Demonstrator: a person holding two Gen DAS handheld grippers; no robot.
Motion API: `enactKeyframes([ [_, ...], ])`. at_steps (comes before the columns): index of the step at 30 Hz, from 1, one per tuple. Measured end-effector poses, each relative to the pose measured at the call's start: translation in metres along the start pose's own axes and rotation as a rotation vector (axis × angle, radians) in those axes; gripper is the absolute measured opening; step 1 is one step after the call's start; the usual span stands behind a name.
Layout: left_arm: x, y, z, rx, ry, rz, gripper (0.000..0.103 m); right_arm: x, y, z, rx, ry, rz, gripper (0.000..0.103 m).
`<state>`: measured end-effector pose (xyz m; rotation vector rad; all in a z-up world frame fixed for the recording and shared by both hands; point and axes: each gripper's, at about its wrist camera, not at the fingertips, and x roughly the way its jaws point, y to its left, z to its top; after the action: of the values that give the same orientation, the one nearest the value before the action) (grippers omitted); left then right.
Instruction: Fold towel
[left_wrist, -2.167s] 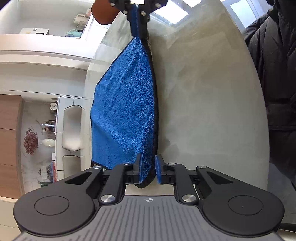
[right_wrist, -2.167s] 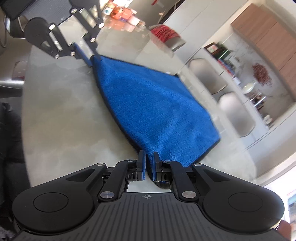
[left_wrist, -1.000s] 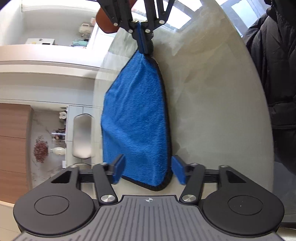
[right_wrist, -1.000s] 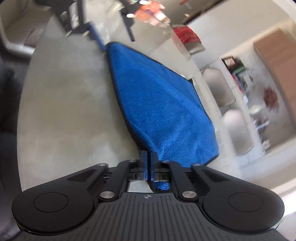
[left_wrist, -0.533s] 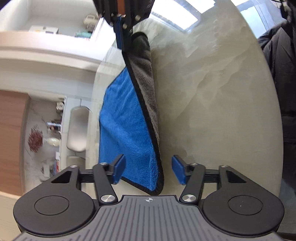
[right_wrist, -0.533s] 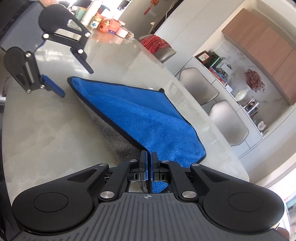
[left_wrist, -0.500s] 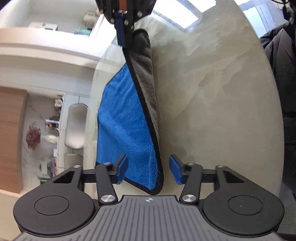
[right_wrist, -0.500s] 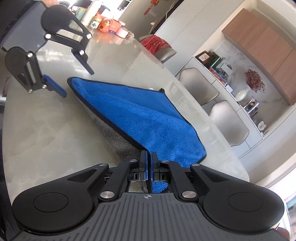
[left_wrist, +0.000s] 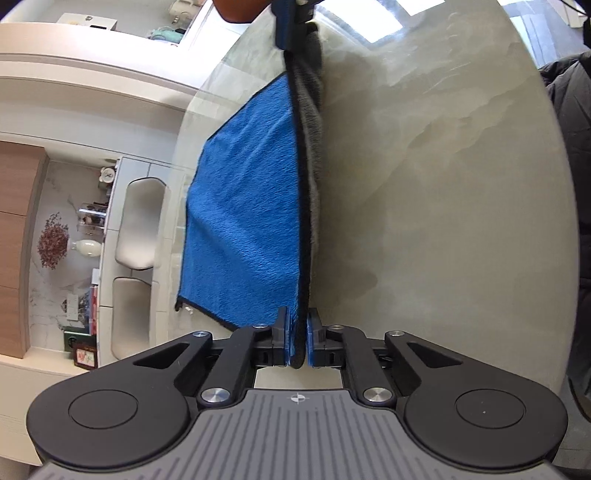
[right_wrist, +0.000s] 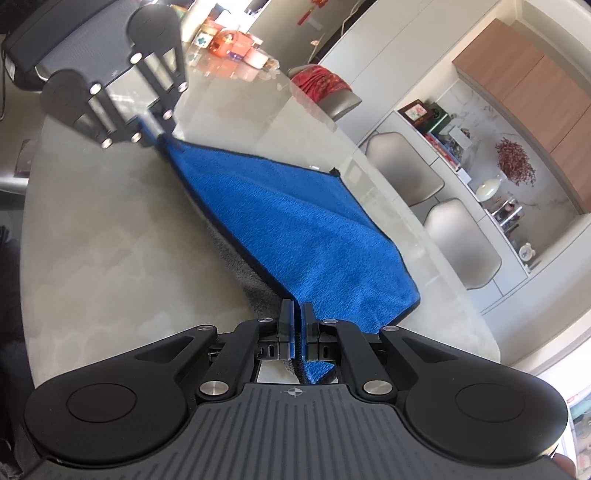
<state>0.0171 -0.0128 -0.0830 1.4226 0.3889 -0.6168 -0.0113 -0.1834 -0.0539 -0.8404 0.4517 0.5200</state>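
No text, label, brand name or number can be read in either view. The only sign is a small crosshair mark printed on the ribbed grey housing of each gripper, at about six o'clock: one on the left gripper body and one on the right gripper body. The colourful boxes at twelve o'clock on the far end of the table carry printing, and so does the framed picture on the shelf at two o'clock, but all of it is too small and blurred to make out.
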Motion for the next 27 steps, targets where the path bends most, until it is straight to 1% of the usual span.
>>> enactKeyframes([
  [2, 0.0, 0.008, 0.0, -0.02, -0.01, 0.012, 0.006, 0.0, 0.0, 0.0, -0.005, 0.005, -0.002, 0.003],
  [5, 0.002, 0.025, 0.001, -0.071, -0.031, 0.002, 0.006, 0.0, -0.004, 0.002, -0.007, 0.002, -0.013, 0.003],
  [8, 0.007, 0.037, 0.002, -0.103, -0.028, 0.005, 0.006, 0.003, -0.013, 0.005, 0.016, 0.0, -0.008, 0.003],
  [10, 0.007, 0.036, 0.001, -0.103, -0.029, -0.004, 0.006, 0.007, -0.016, 0.004, 0.023, 0.015, 0.004, 0.004],
  [13, 0.006, 0.029, -0.001, -0.095, -0.03, -0.032, 0.006, 0.013, -0.005, -0.002, -0.031, 0.045, 0.033, 0.004],
  [17, 0.004, 0.021, -0.005, -0.082, -0.028, -0.046, 0.006, 0.013, 0.01, -0.009, -0.078, 0.059, 0.046, 0.004],
  [18, 0.004, 0.02, -0.005, -0.081, -0.028, -0.047, 0.006, 0.012, 0.012, -0.01, -0.081, 0.06, 0.049, 0.006],
  [20, 0.004, 0.018, -0.006, -0.081, -0.028, -0.049, 0.006, 0.011, 0.014, -0.011, -0.084, 0.063, 0.049, 0.013],
  [22, 0.004, 0.017, -0.007, -0.082, -0.027, -0.053, 0.006, 0.01, 0.015, -0.013, -0.085, 0.066, 0.045, 0.037],
  [23, 0.004, 0.016, -0.007, -0.082, -0.026, -0.055, 0.006, 0.01, 0.015, -0.015, -0.08, 0.068, 0.044, 0.041],
  [27, 0.006, 0.013, -0.008, -0.074, -0.026, -0.062, 0.006, 0.01, 0.013, -0.018, -0.055, 0.082, 0.058, 0.041],
])
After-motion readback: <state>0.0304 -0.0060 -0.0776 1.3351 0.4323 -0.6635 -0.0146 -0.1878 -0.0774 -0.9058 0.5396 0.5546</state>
